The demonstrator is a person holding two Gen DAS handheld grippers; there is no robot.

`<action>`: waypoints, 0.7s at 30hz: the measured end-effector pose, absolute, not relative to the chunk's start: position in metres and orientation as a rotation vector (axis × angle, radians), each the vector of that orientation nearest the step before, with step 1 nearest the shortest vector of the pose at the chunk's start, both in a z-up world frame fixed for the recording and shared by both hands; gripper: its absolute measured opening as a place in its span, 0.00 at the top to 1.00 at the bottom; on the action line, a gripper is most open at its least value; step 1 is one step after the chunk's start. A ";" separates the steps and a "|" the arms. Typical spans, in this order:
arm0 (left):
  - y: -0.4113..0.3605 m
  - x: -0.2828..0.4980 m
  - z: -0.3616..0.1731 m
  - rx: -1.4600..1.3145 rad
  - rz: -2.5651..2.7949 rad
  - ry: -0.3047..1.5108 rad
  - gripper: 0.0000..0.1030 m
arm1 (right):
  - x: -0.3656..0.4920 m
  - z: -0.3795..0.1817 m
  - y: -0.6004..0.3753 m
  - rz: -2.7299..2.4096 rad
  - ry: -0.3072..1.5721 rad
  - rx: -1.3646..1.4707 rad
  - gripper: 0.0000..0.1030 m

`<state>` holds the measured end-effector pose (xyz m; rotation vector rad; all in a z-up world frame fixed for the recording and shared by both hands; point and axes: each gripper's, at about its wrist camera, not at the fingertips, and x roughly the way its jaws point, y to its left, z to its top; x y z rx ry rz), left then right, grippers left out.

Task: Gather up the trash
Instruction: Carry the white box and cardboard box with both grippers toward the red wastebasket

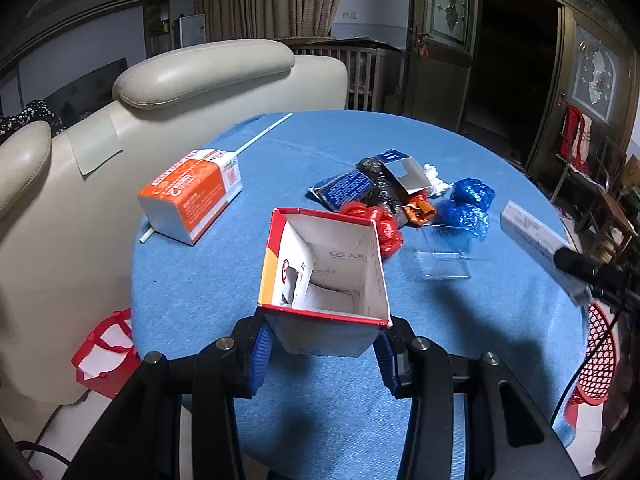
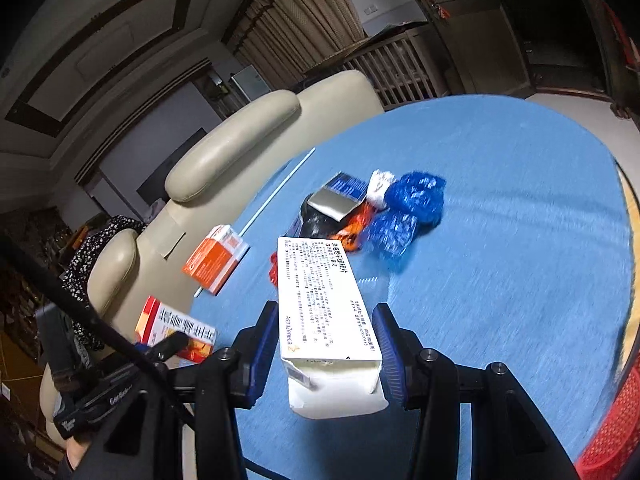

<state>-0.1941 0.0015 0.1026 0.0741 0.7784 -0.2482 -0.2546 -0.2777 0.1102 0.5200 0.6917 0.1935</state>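
Left hand-held gripper [image 1: 324, 338] has its blue pads clamped on the base of an open red-and-white cardboard box [image 1: 326, 272], mouth facing forward and empty, hanging over the near part of the round blue-clothed table [image 1: 460, 360]. Right hand-held gripper [image 2: 326, 354] is pinching a long white printed carton [image 2: 326, 300] by its near end, out over the table's right-hand side. So both hands are loaded: this looks like the carry step, with the white carton probably headed either into the open box or to the red mesh basket [image 1: 598, 364] just off the table's right edge.

Left to collect: an orange-and-white carton [image 1: 192, 194] near the left edge, lying over a thin white straw [image 1: 264, 132], and a heap mid-table: crumpled blue plastic [image 1: 468, 204], red plastic [image 1: 380, 224], a black bag with a dark blue packet [image 1: 348, 188], plus a clear plastic tray [image 1: 442, 260].

Next move calls for lining up the carton's narrow end with the box mouth, or swinging right to the basket. Open cloth lies clear on the near side; a cream leather chair [image 1: 192, 80] crowds the left edge.
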 end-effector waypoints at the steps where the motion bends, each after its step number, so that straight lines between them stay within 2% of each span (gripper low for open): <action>1: 0.002 -0.193 0.101 0.076 -0.244 0.785 0.55 | -0.256 0.108 -0.276 0.199 0.698 0.523 0.51; 21: 0.005 -0.188 0.100 0.123 -0.182 0.805 0.55 | -0.256 0.096 -0.246 0.275 0.736 0.515 0.51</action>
